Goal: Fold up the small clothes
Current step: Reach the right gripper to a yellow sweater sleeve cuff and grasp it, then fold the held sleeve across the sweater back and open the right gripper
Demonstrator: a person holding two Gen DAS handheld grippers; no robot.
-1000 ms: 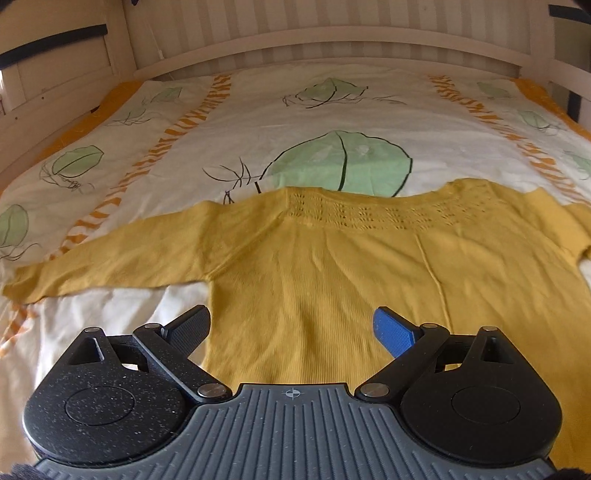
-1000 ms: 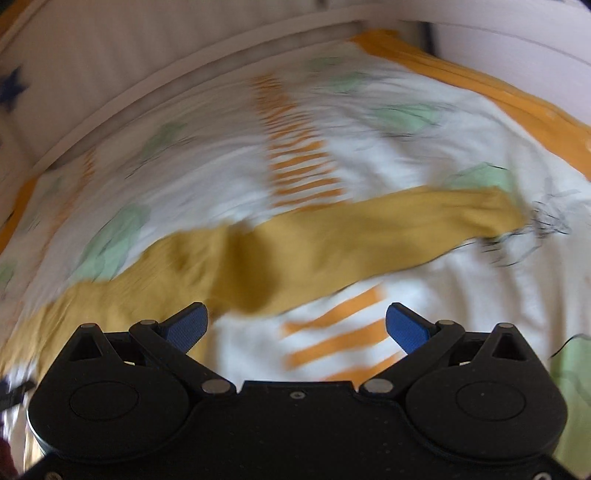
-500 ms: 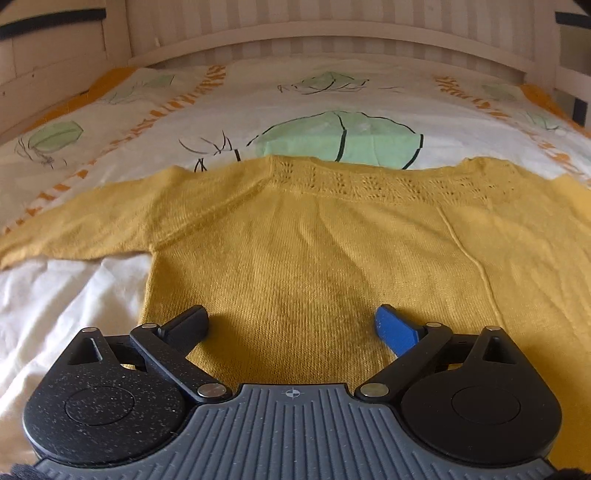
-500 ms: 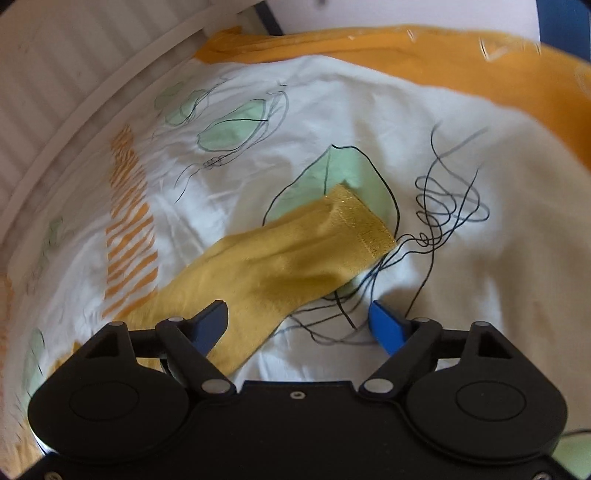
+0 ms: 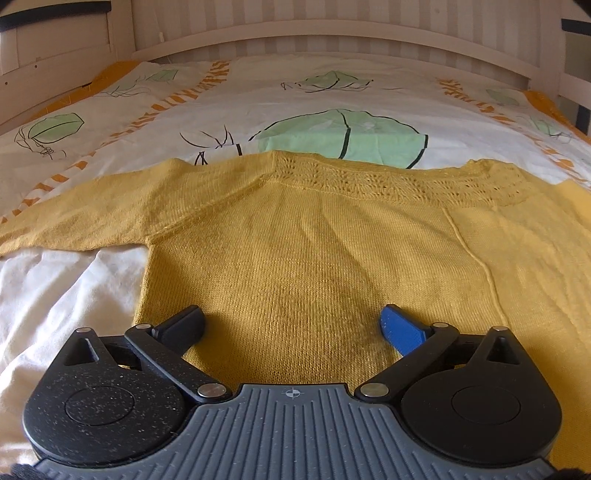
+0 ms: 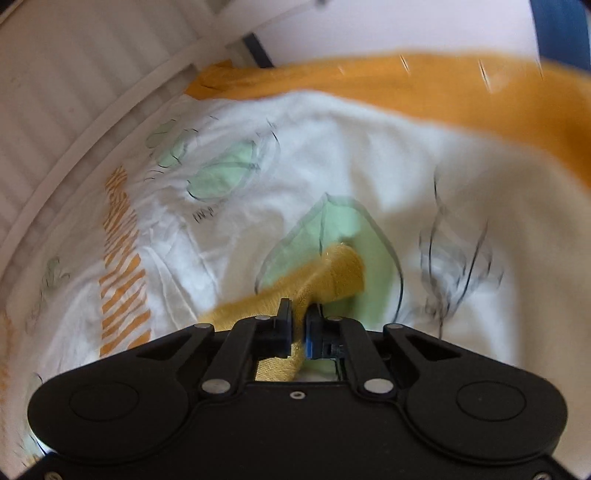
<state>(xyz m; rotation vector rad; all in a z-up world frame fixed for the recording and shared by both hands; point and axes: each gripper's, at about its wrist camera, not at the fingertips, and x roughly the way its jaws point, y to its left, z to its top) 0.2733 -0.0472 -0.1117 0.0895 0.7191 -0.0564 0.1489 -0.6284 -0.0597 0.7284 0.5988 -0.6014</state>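
On the bed: yellow knit sweater (image 5: 314, 251) lies flat on the leaf-print duvet (image 5: 258, 92), neck edge toward the headboard (image 5: 332, 33), hem toward me.
Sweater body: spread out, mostly smooth, one thin crease running down its right half.
Left sleeve (image 5: 85, 218): stretched out toward the bed's left edge, flat on the duvet.
Left hand-held gripper (image 5: 291, 326): I see it wide apart, low over the hem; knit fabric lies in the gap between the fingers, pads not pressing it.
Right hand-held gripper (image 6: 298, 325): I read it as clamped tight on the right sleeve (image 6: 332, 273) near its cuff.
Right cuff: bunched, sticks out past the fingertips over a green leaf print (image 6: 347, 229).
Right view: blurred, details of the duvet print are soft.
Bed's right edge: orange border (image 6: 443, 92) of the duvet runs along it.
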